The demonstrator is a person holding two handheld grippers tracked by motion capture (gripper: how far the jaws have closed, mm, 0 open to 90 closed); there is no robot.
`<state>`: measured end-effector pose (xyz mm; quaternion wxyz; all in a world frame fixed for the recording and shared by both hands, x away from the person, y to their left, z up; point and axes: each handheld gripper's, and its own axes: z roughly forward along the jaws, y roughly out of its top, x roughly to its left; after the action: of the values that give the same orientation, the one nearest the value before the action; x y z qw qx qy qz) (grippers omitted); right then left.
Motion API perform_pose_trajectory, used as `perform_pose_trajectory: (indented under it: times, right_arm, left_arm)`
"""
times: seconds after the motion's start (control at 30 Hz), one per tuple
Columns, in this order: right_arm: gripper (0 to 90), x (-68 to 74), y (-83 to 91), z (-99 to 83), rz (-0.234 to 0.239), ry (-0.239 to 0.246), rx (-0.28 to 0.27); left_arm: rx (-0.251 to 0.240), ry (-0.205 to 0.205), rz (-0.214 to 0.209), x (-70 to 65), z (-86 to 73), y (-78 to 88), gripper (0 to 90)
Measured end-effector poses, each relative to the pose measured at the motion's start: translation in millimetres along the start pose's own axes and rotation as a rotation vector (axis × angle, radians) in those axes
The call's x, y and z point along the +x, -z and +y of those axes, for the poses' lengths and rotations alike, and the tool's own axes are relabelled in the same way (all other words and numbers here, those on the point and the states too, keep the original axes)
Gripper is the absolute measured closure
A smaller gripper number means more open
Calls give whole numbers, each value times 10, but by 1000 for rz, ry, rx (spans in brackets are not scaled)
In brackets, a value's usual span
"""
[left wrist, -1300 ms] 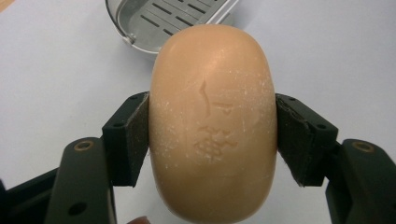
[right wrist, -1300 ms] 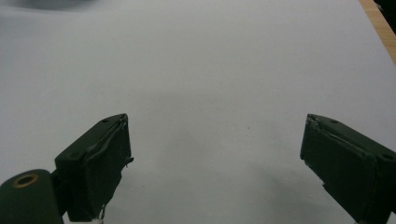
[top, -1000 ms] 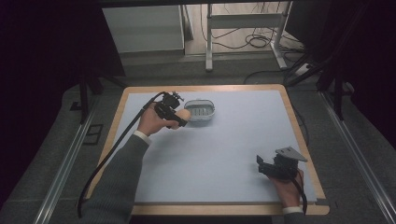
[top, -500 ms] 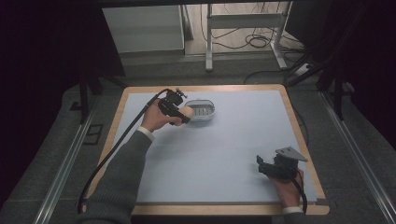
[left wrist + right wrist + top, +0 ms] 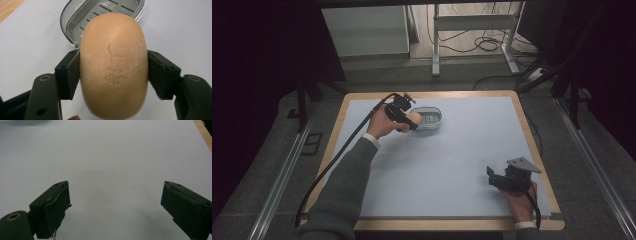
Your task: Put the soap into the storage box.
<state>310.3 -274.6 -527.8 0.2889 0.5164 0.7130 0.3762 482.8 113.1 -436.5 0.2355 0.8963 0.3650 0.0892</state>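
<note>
from above we see the left gripper [image 5: 409, 120] clamped on a tan bar of soap [image 5: 414, 119] at the far left part of the pale blue surface [image 5: 452, 165], right at the near left rim of an oval grey soap dish [image 5: 431, 116]; in the left gripper view the soap [image 5: 113, 67] sits squarely between the two black jaws, each pad pressed flat against a long side of the bar, its upper face dusted with white flecks and stamped with a faint mark; behind it we make out the soap dish [image 5: 80, 22] with its slotted floor, the bar's far end overlapping the dish's rim in this view; whether soap and dish touch we cannot tell; a grey sleeve [image 5: 344, 190] runs from the bottom edge up to the hand on that gripper, its cable trailing back along the arm; the right gripper [image 5: 497, 179] rests near the front right corner of the surface, well apart from the dish, a grey three-cornered plate on its top; in the right gripper view we see its jaws standing wide apart over bare surface [image 5: 112, 165], nothing between them.
</note>
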Motion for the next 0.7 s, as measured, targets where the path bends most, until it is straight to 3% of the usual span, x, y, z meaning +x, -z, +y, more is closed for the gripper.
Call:
perform_pose_trajectory:
  times: [0.3, 0.7]
  right_arm:
    - [86, 4, -1, 0, -3, 3, -1]
    - [87, 2, -1, 1, 1, 1, 1]
  left_arm:
    - [-12, -7, -6, 39, 111, -24, 325]
    - [21, -48, -1, 88, 255, -132, 325]
